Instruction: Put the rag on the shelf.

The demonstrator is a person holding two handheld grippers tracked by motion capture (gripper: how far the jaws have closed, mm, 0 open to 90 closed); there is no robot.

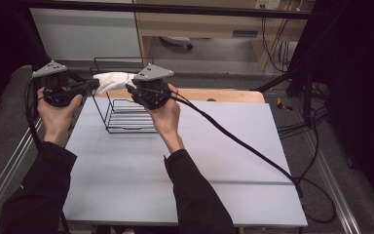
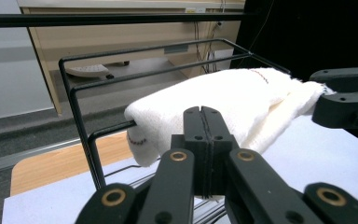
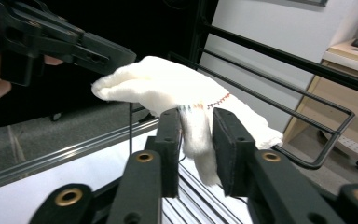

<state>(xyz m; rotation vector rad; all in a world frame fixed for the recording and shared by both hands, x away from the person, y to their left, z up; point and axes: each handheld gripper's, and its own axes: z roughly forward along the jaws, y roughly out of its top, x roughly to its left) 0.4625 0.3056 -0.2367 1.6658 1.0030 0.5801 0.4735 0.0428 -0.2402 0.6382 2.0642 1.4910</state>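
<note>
white knitted cloth (image 2: 223, 100) | bunched, folded | draped over top rail of black wire rack (image 1: 126, 109) | far-left table area

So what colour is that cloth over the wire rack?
White cloth, with small red stitching; left gripper view.

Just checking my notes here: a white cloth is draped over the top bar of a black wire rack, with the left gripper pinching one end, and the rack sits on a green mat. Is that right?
Not quite. The mat under the black wire rack is pale grey, not green, as the high view shows. The rest holds: the white cloth lies over the rack's top bar, and the left gripper is shut on one end of it.
</note>
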